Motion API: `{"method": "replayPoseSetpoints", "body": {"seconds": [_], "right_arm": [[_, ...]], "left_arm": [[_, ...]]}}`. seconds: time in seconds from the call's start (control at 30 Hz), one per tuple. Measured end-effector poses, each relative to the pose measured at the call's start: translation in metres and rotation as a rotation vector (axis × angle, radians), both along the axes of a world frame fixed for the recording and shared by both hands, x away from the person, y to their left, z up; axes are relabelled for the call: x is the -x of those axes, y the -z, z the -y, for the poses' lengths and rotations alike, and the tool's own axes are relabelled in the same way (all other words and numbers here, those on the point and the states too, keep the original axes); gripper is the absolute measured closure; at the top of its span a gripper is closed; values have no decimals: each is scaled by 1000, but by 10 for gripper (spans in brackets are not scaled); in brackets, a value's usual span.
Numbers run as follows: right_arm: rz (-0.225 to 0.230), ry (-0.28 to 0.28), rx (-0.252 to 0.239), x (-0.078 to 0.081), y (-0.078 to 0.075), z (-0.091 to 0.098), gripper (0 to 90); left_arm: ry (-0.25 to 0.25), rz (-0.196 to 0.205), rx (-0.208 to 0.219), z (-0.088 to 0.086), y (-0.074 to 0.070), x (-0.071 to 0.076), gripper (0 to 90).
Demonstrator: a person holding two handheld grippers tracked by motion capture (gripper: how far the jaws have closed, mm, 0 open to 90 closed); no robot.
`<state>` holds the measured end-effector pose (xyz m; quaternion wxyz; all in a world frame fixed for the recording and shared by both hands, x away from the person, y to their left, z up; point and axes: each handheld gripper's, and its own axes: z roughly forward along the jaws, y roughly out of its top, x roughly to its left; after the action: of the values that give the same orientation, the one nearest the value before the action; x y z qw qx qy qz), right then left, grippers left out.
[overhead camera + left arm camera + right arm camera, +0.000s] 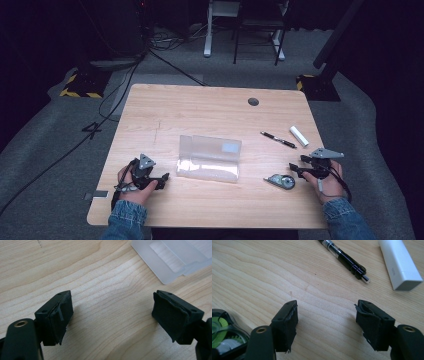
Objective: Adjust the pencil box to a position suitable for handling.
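A person sits at a wooden table (pixel 200 107) with a gripper in each hand. The left gripper (pixel 162 180) rests near the table's left edge, jaws spread wide with bare wood between them, beside an open translucent plastic case (pixel 210 157) at the centre. The right gripper (pixel 296 167) also stands released, empty, just beside a correction tape dispenser (pixel 281 181). A black pen (pixel 278 139) and a white eraser (pixel 299 136) lie just beyond it.

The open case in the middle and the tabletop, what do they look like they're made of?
Open case: looks like frosted translucent plastic, since the wood shows faintly through its milky, smooth walls. Tabletop: light wood or wood-look laminate, matte, with visible grain lines; which of the two I cannot tell.
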<state>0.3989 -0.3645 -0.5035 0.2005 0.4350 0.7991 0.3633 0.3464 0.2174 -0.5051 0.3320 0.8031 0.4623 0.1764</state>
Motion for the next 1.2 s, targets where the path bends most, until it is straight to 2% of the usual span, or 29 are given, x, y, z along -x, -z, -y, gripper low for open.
{"method": "replayPoseSetpoints", "body": {"seconds": [0.47, 0.57, 0.7, 0.93, 1.2], "right_arm": [[22, -10, 15, 6, -2, 3, 367], [27, -10, 2, 8, -7, 2, 371], [25, -34, 12, 12, -12, -5, 372], [50, -73, -33, 22, -28, -16, 372], [85, -119, -68, 35, -56, -34, 378]], "left_arm": [[10, -3, 1, 2, 0, -7, 167], [12, -1, -1, 2, 0, -7, 167], [7, -3, -2, 4, 0, -8, 165], [8, -1, 1, 6, 0, -13, 166], [7, -2, 3, 7, 0, -17, 167]]}}
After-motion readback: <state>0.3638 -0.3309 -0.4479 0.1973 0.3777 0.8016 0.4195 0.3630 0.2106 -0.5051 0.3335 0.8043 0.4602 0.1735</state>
